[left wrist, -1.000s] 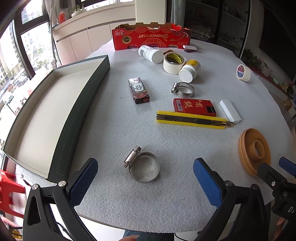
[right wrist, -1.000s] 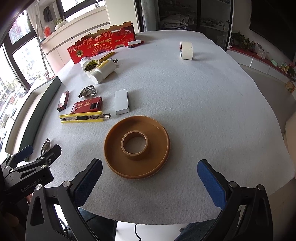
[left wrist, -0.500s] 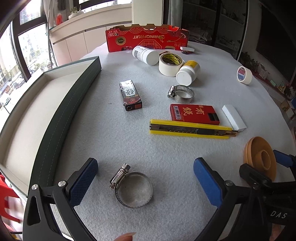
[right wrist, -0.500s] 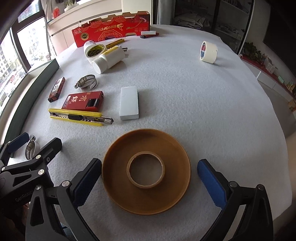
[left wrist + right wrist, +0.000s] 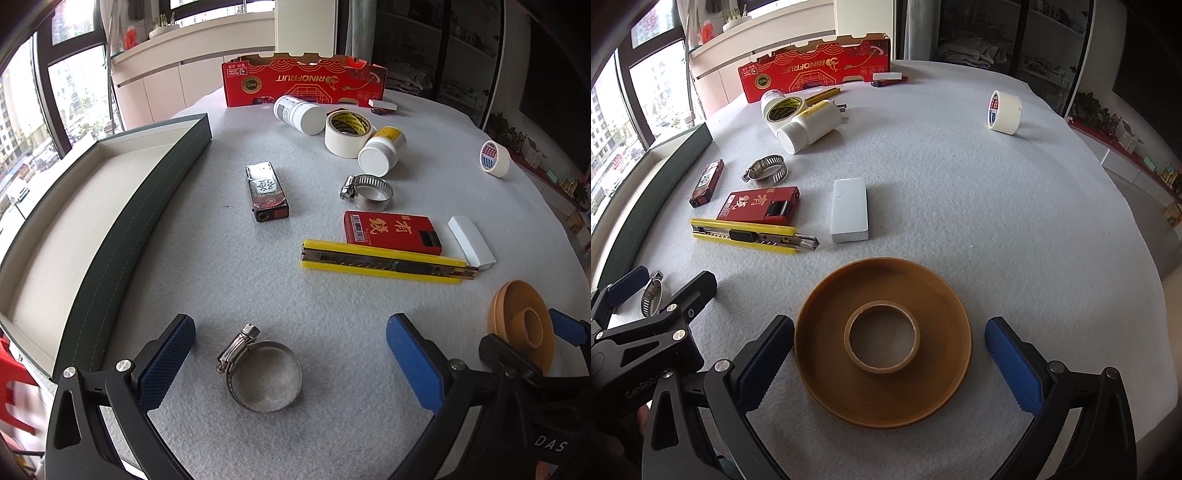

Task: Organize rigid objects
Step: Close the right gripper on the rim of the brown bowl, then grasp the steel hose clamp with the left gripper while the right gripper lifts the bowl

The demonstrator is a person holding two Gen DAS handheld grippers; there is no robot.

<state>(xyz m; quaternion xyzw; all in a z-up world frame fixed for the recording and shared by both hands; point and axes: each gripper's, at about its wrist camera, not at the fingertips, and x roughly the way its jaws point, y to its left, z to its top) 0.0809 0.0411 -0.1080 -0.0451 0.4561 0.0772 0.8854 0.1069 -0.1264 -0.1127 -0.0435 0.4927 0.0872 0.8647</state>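
Left gripper (image 5: 291, 362) jaws wide, straddling a steel hose clamp (image 5: 263, 373) flat on the grey felt table (image 5: 221, 280), not touching it, right gripper (image 5: 890, 365) jaws wide around a brown ring-shaped dish (image 5: 882, 341), yellow utility knife (image 5: 753, 236) and green tray (image 5: 122, 266) beyond.

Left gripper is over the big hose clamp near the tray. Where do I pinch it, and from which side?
Come straight down with the left gripper and close across the smooth band of the hose clamp. It lies flat, ring open upward, between the open jaws. Probably best to keep the fingers clear of the screw housing at its far-left edge.
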